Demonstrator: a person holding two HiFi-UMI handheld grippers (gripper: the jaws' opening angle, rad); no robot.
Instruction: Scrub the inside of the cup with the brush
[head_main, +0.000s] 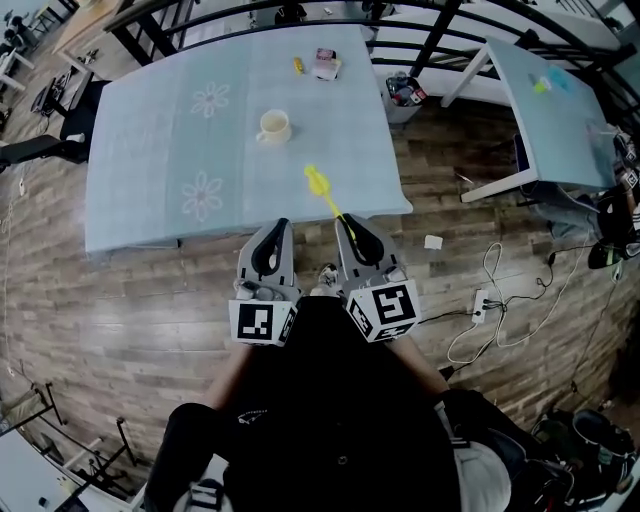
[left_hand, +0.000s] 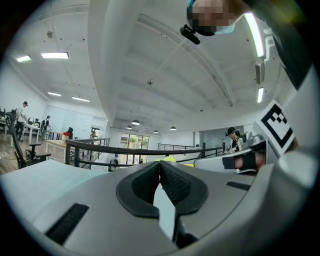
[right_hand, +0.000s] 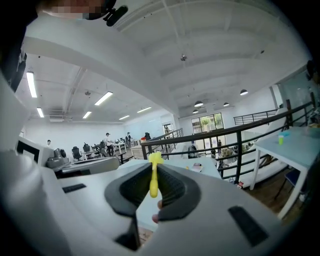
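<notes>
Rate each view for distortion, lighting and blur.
Head view: strong fisheye bend, so the table edges curve; the light is even and the cup is sharp. Left gripper view: dark round vignette, and the ceiling lights are blown out white. Right gripper view: same vignette; the brush is crisp up close and the far desks are soft.

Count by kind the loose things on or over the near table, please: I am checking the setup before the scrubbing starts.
Cup: 1
Brush: 1, held in the right gripper
Small yellow item: 1
Small packet: 1
Total: 4
</notes>
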